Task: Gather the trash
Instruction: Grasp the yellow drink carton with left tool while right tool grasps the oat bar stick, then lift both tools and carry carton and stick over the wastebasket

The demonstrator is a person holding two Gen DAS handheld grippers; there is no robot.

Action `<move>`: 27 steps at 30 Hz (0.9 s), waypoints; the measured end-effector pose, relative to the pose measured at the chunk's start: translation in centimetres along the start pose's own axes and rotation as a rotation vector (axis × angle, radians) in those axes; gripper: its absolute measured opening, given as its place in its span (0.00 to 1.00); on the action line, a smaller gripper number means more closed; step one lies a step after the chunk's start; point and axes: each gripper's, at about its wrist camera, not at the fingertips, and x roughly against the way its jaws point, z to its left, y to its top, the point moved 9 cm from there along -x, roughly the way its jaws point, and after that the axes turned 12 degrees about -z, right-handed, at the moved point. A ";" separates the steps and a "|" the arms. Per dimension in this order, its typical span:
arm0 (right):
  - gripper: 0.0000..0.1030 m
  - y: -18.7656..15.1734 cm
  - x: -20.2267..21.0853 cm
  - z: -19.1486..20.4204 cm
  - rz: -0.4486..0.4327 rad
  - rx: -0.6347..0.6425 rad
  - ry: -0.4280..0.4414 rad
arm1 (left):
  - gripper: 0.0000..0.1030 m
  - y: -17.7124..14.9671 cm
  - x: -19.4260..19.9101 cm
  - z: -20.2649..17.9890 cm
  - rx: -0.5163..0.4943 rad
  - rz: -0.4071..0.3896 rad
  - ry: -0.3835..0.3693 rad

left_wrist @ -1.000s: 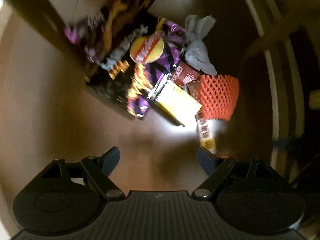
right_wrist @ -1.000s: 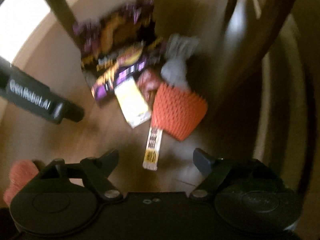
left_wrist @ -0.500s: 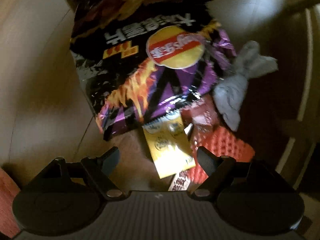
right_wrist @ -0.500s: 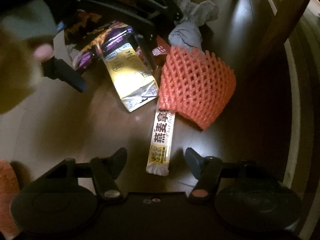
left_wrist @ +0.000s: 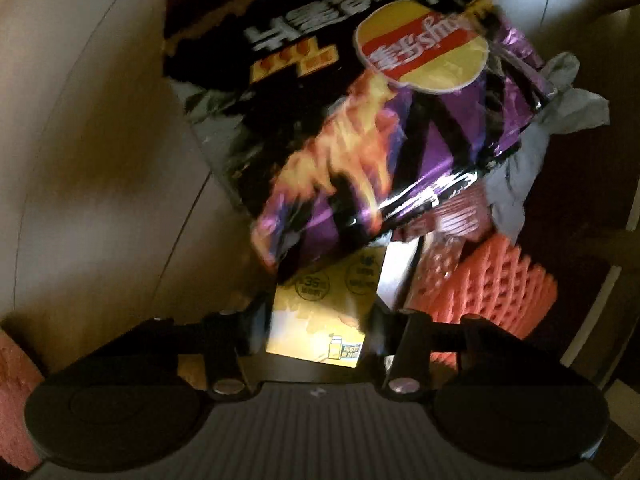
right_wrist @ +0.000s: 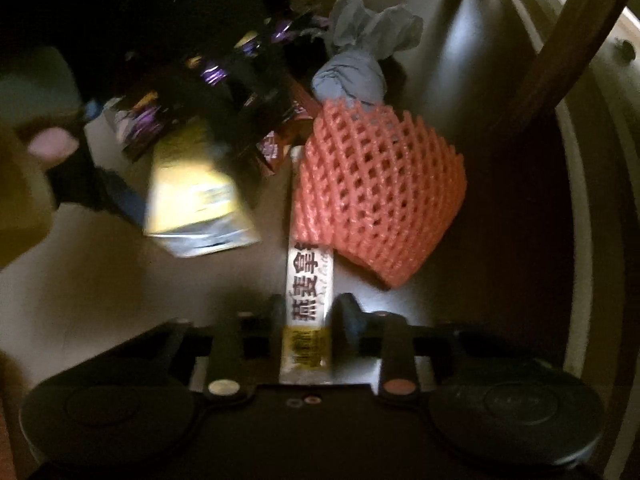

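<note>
Trash is lying in a heap on the wooden floor (left_wrist: 100,184), and I am working it with both claws pointing steeply down. My left claw (left_wrist: 320,320) is straddling the yellow carton (left_wrist: 320,312), its jaws having just been closing; the carton is sitting between them with a finger at each side edge, though blur is keeping me from telling whether the pads are actually pressing it. My right claw (right_wrist: 308,320) is clenching around the near end of the white snack-bar wrapper (right_wrist: 310,292), its jaws having just been closing too, and both fingers are touching the wrapper's long edges.

Moving outward from my left claw, the carton's far end is tucking under the purple-and-black chip bag (left_wrist: 360,128), which is spreading across the middle of the left wrist view. A small red wrapper (left_wrist: 460,216) is peeking out beside the bag's lower corner, and the orange foam net (left_wrist: 500,284) is lying just beside the carton. A crumpled grey tissue (left_wrist: 532,152) is resting past the net, against the bag's edge.

From my right claw outward, the snack-bar wrapper is running under the rim of the foam net, with the tissue touching the net's far side. A dark wooden chair leg (right_wrist: 560,52) is slanting across the upper right.
</note>
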 end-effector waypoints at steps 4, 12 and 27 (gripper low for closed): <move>0.20 -0.6 0.0 0.6 0.020 -0.006 0.001 | 0.45 -1.7 0.7 0.7 -0.085 -0.001 0.016; 0.19 -3.5 4.6 0.5 0.138 -0.202 0.067 | 0.43 -7.7 4.1 4.0 -0.225 0.043 0.037; 0.19 0.7 24.5 2.9 0.193 -0.454 0.213 | 0.43 -11.0 22.0 8.4 -0.416 0.097 -0.022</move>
